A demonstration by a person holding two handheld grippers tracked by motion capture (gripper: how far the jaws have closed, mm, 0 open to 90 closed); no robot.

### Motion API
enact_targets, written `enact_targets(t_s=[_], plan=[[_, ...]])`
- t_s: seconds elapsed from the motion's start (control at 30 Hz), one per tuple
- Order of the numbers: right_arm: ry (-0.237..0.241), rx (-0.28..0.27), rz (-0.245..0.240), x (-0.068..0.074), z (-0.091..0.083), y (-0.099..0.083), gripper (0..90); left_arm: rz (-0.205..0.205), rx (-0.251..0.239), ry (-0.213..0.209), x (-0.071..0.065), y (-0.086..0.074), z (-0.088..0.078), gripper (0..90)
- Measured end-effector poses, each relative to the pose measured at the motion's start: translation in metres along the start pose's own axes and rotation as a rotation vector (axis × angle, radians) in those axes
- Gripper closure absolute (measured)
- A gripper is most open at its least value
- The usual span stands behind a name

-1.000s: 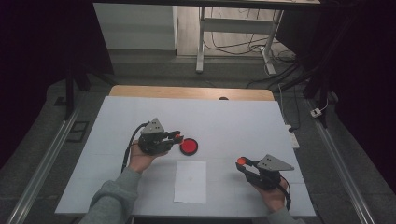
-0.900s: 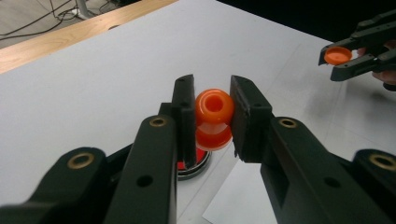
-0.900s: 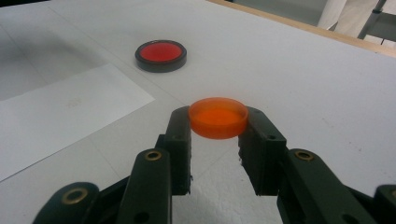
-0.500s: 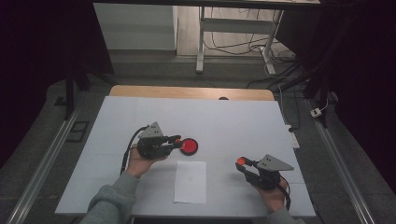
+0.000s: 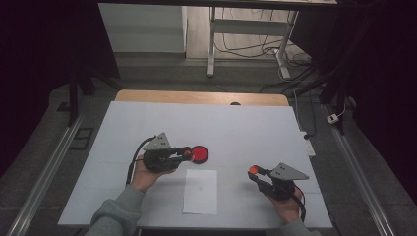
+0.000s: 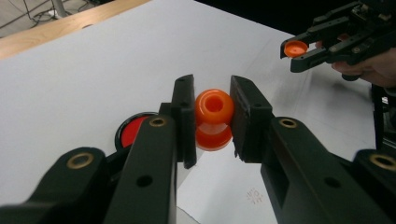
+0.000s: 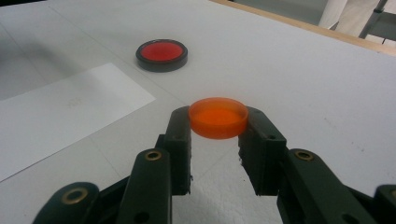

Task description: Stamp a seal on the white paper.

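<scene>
white table (image 5: pixel 147 128) wide under both hands, paper sheet (image 5: pixel 200 191) between them, left gripper (image 6: pixel 213 116) clamped on an orange knob-shaped piece (image 6: pixel 214 112) just above the red and black disc (image 6: pixel 130 133), disc half hidden behind its jaw, right gripper (image 7: pixel 217 123) pinching an orange cap (image 7: pixel 218 116) above the table

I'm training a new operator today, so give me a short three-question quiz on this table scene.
1. True or false: the left claw is shut on an orange stamp.
2. What does the right claw hold? A) paper B) orange cap C) cable
3. Which lies nearer the left claw: the red pad or the paper?

Key: 1 true. 2 B. 3 the red pad, just beyond the claw's tips in the high view.
</scene>
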State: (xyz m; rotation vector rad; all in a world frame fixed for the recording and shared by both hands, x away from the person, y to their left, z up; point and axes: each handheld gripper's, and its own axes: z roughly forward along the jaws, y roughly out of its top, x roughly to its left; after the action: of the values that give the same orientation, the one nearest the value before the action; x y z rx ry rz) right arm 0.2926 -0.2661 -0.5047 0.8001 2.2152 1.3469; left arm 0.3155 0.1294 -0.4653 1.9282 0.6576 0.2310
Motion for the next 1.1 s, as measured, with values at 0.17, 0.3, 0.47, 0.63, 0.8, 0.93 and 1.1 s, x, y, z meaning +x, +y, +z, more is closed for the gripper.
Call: enact_targets(t_s=[0.17, 0.3, 0.47, 0.63, 0.8, 0.93, 1.1], plan=[[0.001, -0.001, 0.000, 0.000, 0.000, 0.000, 64.7, 0.001, 0.017, -0.012, -0.002, -0.003, 0.002, 72.3], [0.000, -0.002, -0.001, 0.000, -0.001, 0.000, 64.7, 0.002, 0.018, -0.023, -0.005, -0.004, 0.003, 72.3], [0.001, 0.000, 0.000, 0.000, -0.001, 0.000, 64.7, 0.007, 0.030, -0.037, -0.007, -0.006, 0.005, 72.3], [0.001, 0.000, -0.001, 0.000, -0.001, 0.000, 64.7, 0.005, 0.043, -0.047, -0.009, -0.009, 0.007, 72.3], [0.001, 0.001, -0.002, 0.000, 0.000, 0.000, 64.7, -0.001, 0.052, -0.060, -0.011, -0.011, 0.010, 72.3], [0.000, 0.001, -0.003, 0.000, 0.000, 0.000, 64.7, 0.001, 0.060, -0.071, -0.013, -0.012, 0.012, 72.3], [0.000, 0.002, -0.004, 0.000, 0.000, 0.000, 64.7, 0.006, 0.071, -0.088, -0.017, -0.013, 0.015, 72.2]])
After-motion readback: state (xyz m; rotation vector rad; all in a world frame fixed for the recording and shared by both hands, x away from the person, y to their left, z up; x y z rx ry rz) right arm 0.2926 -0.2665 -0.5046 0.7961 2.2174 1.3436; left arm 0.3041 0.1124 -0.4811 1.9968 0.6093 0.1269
